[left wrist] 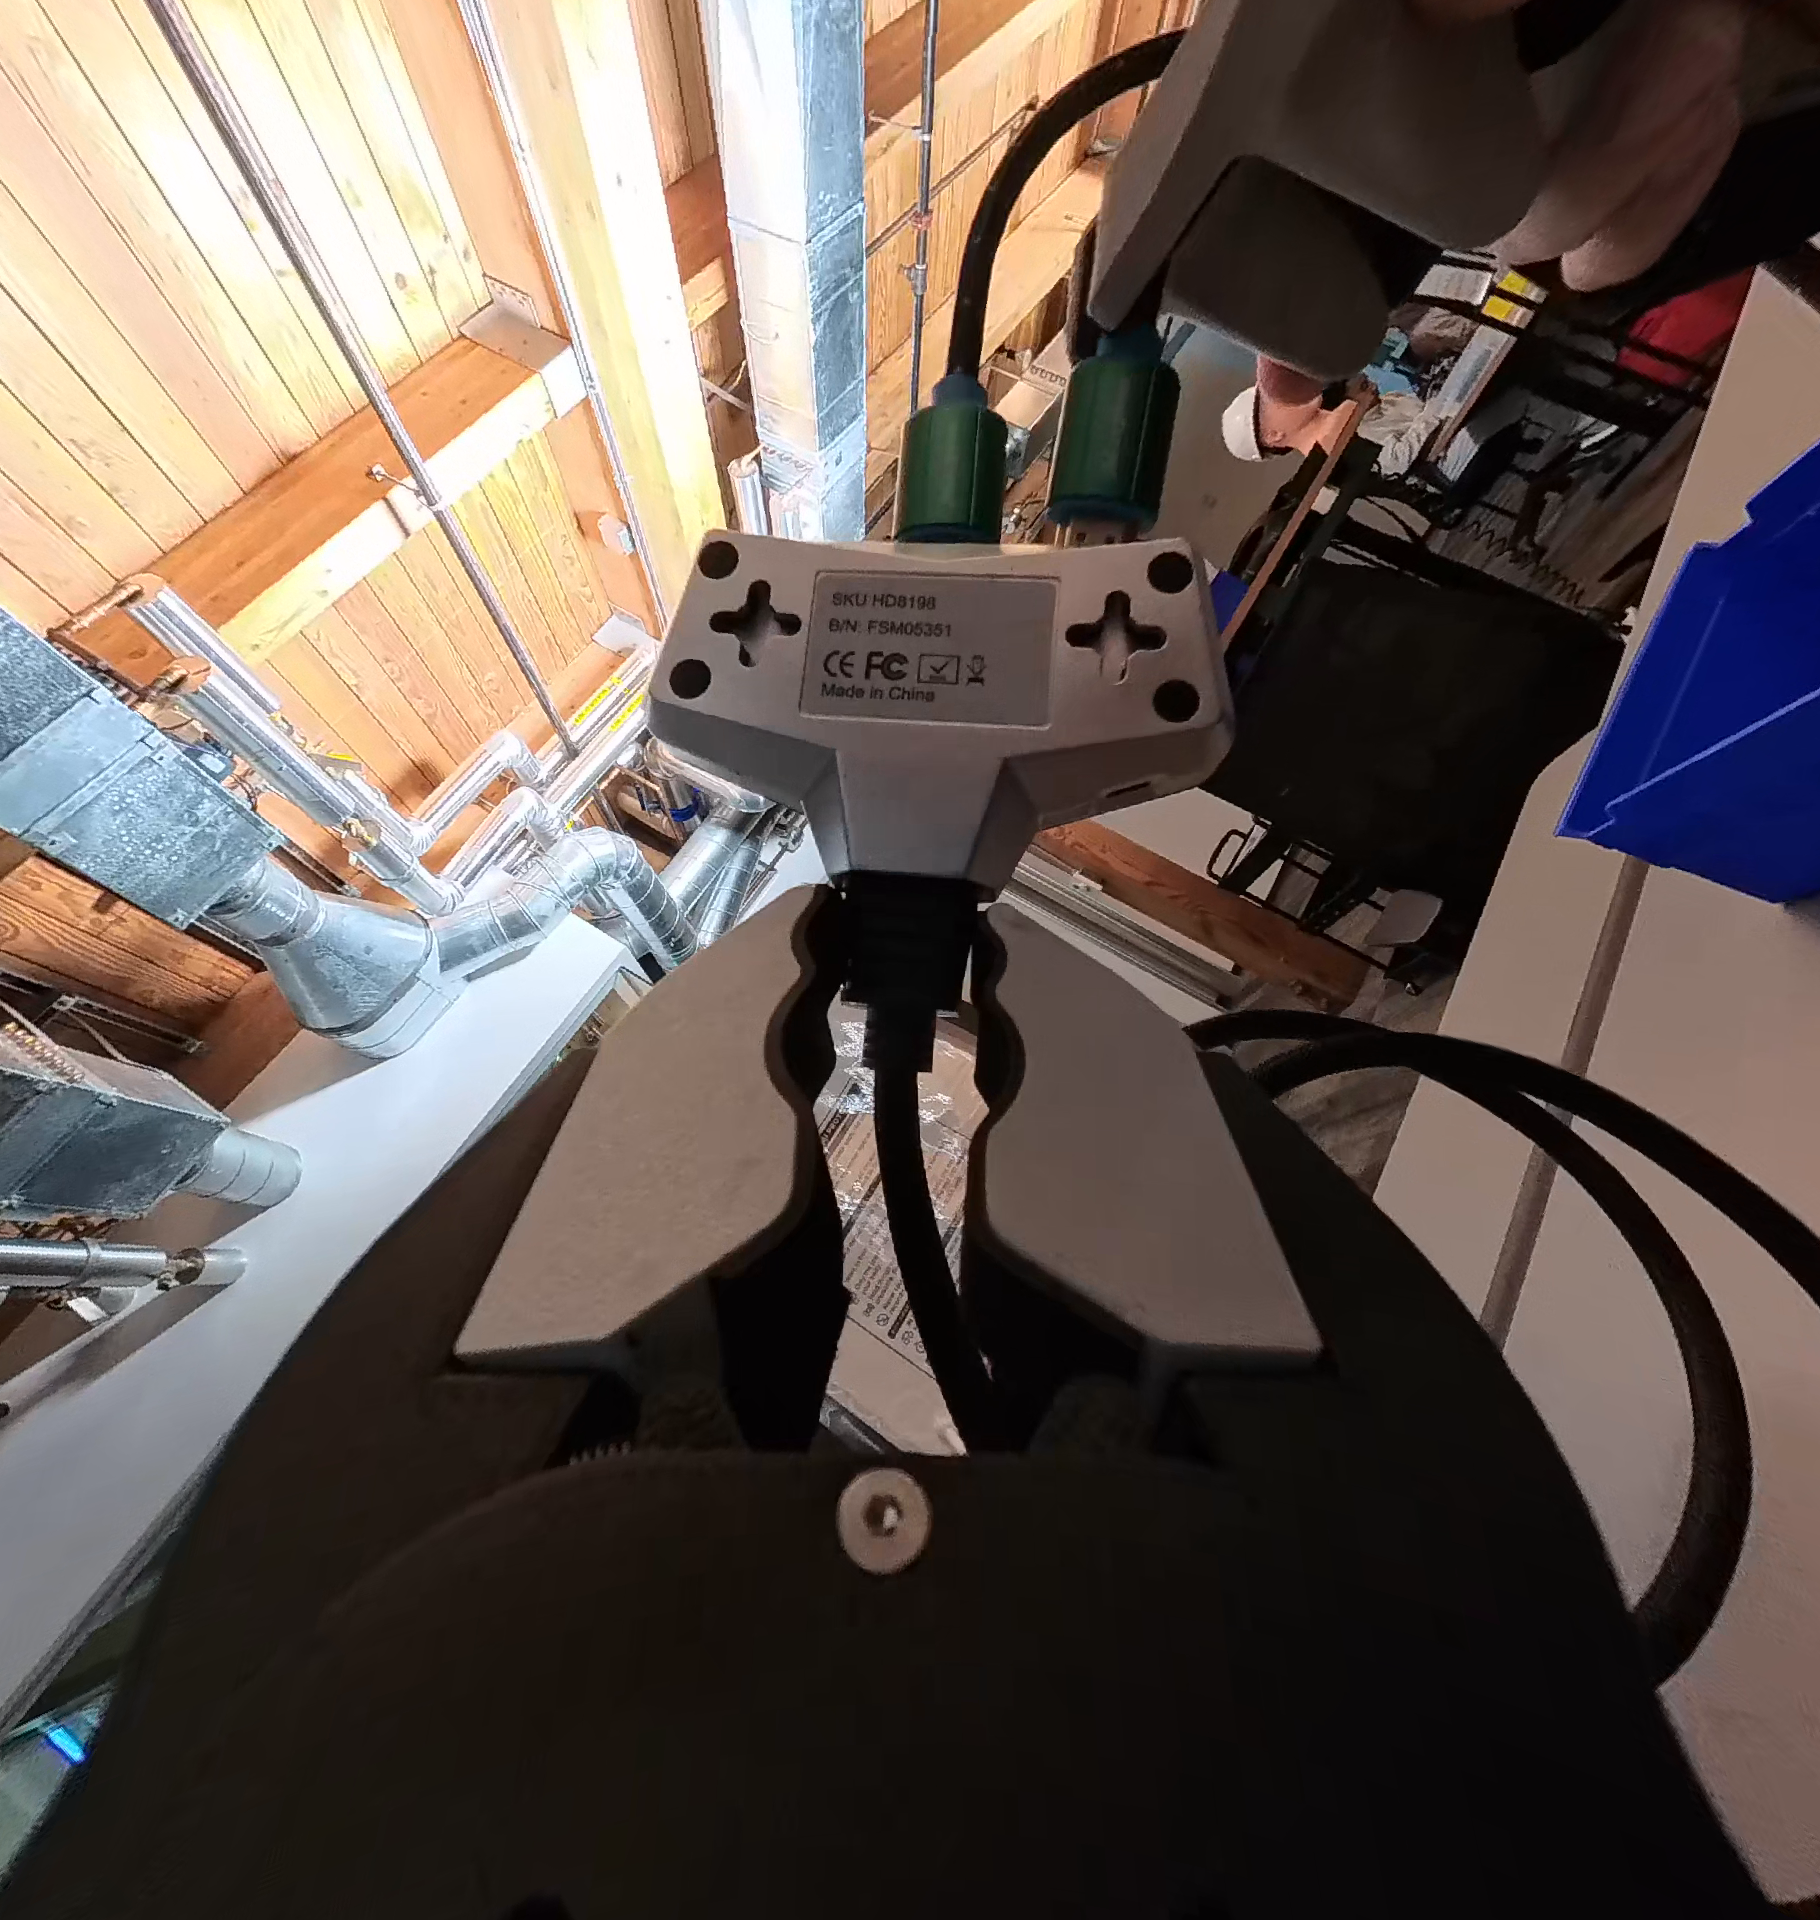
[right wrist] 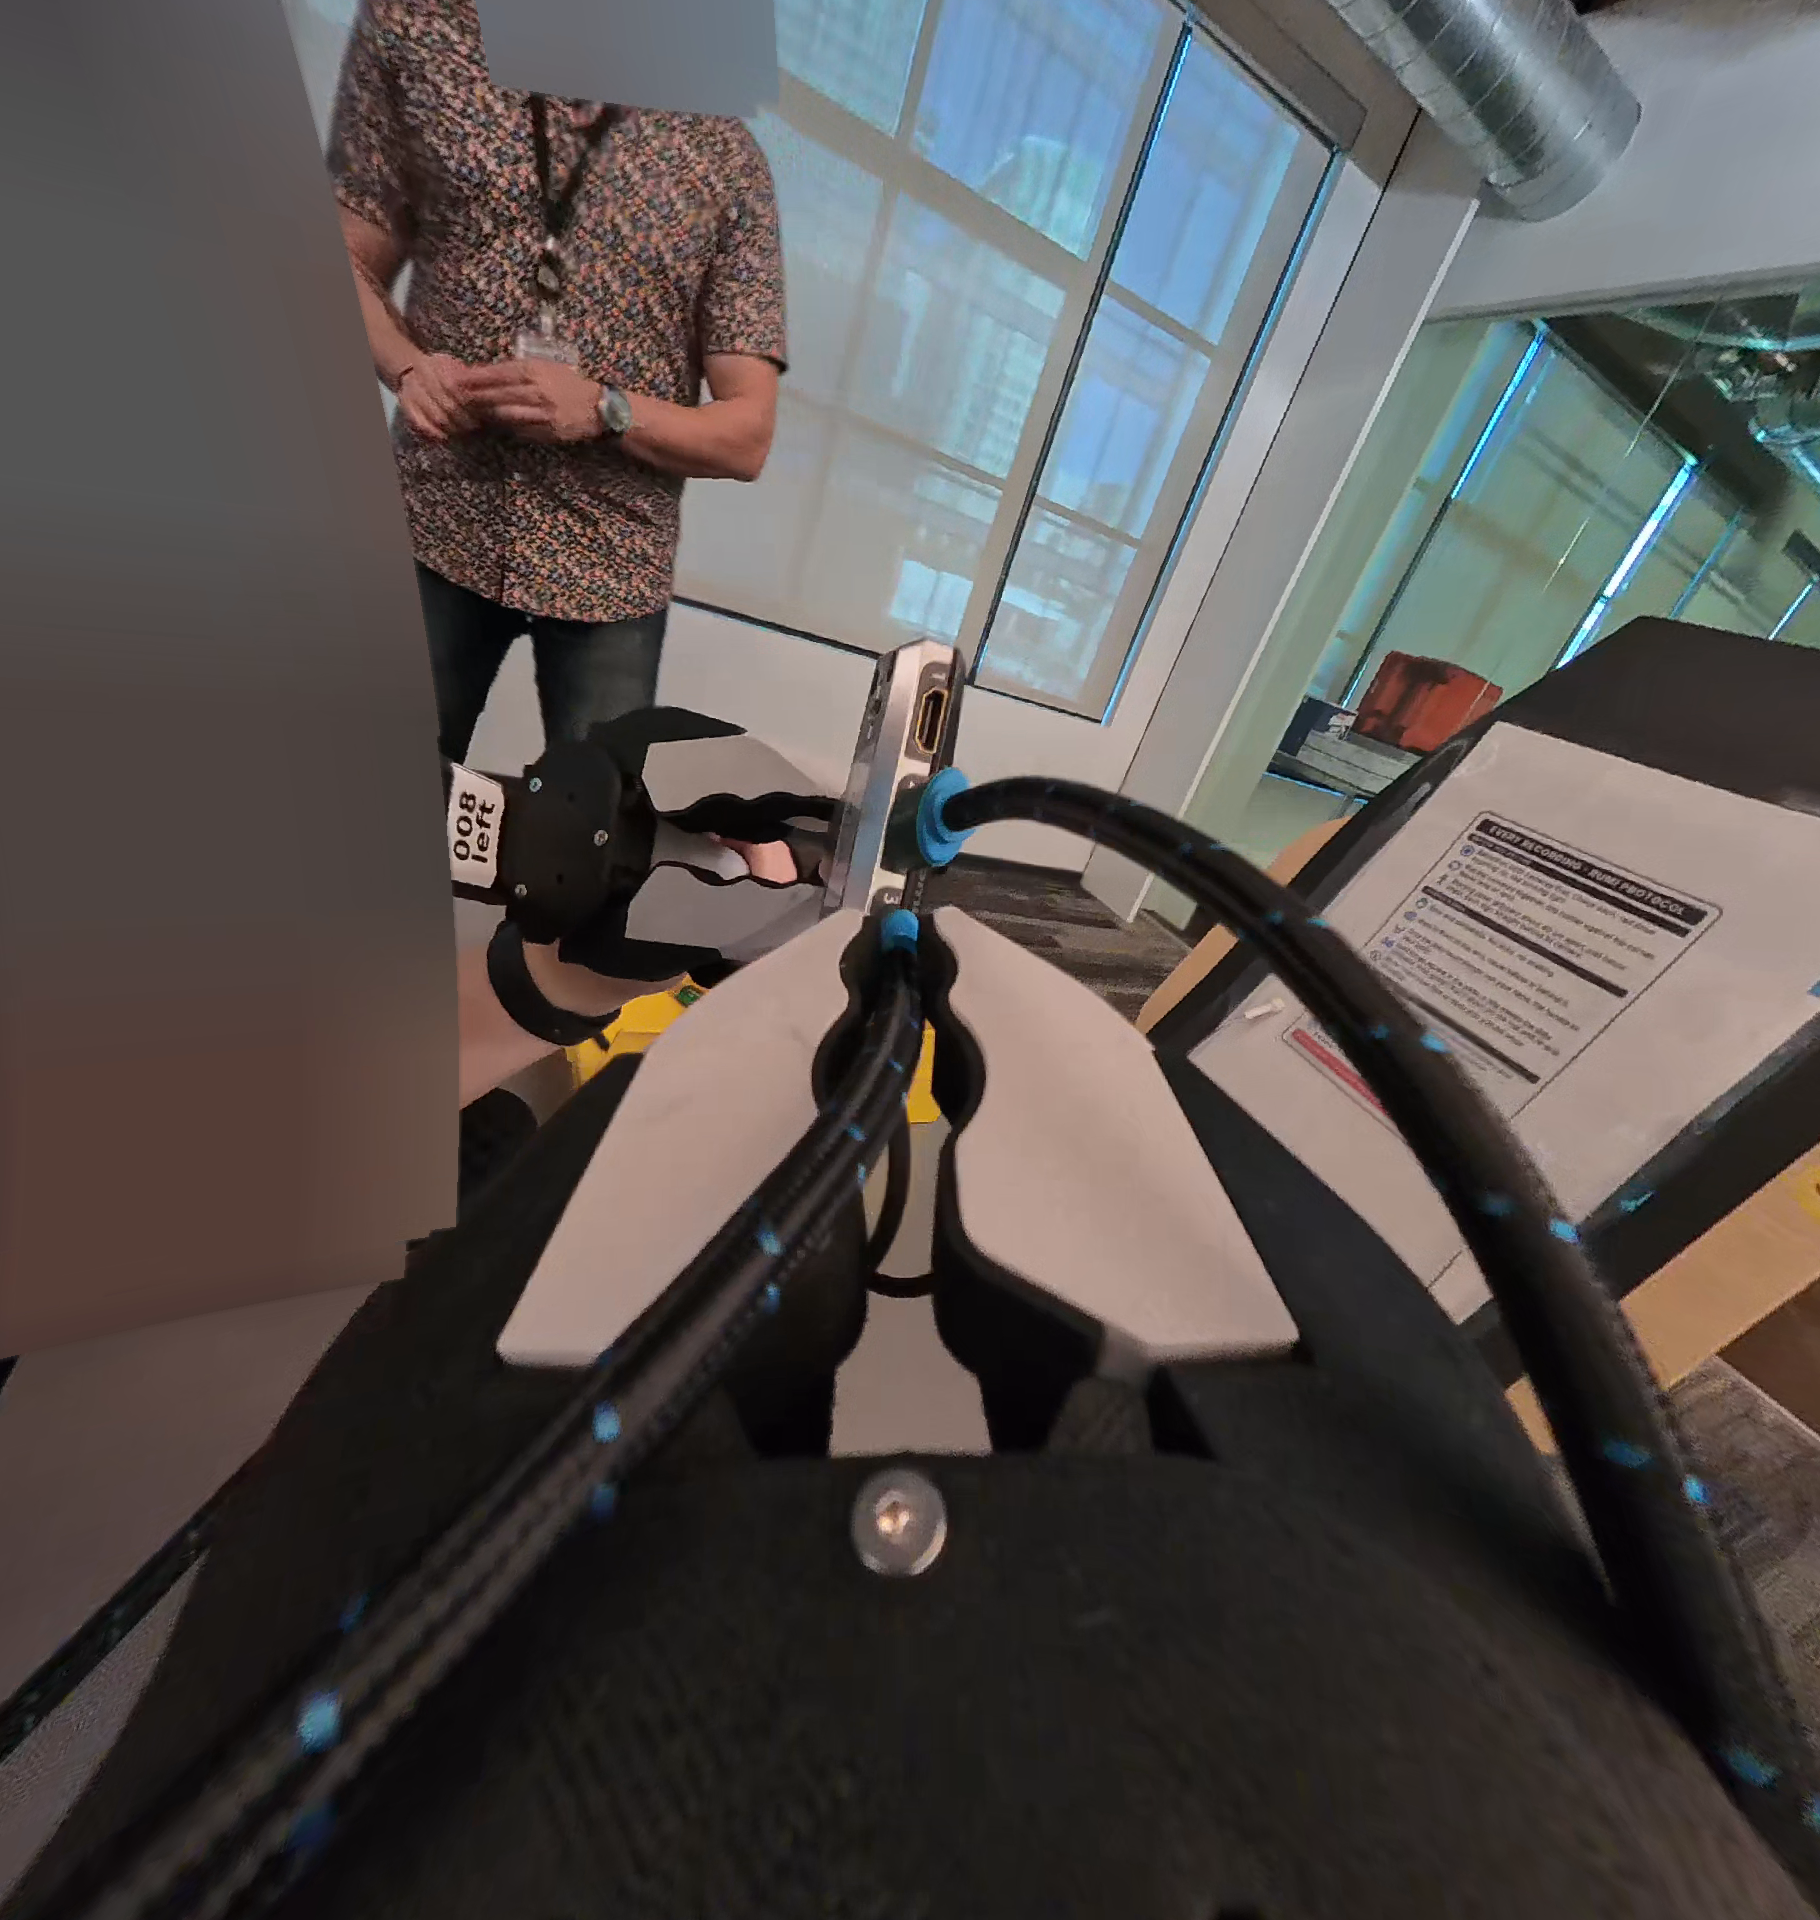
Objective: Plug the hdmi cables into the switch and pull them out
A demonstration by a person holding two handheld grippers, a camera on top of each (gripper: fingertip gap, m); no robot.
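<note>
Your left gripper (left wrist: 904, 961) sits closest to the lens, its two grey pads nearly together, pinched on the ribbed black collar of the switch's own lead (left wrist: 911, 1164), which runs back between the fingers toward the camera. Just past the tips hangs the switch (left wrist: 932, 717), a silver T-shaped box, underside facing you with a grey label and two cross-shaped mounting slots. On its far edge, count two green-bodied plugs: the left plug (left wrist: 950, 473) looks seated against the housing, the right plug (left wrist: 1114, 442) shows a bit of metal tongue between its body and the port. Your right gripper (left wrist: 1249, 301) comes in from above on that right plug.

Over on the right wrist view, the right gripper (right wrist: 898, 951) has its pads almost closed too, nipping the second cable (right wrist: 864, 1101) right behind its blue collar, tips up against the switch's edge (right wrist: 890, 790). Three ports on that edge: the topmost stands bare and gold-lined, the middle carries the first cable (right wrist: 1249, 935) with its blue collar, and the lowest is at your tips, hidden by them. Both cables are black braid flecked blue. Beyond the switch, the left gripper (right wrist: 771, 831) holds from the far side. Farther back, one bystander in a patterned shirt (right wrist: 573, 343) stands by the windows.
</note>
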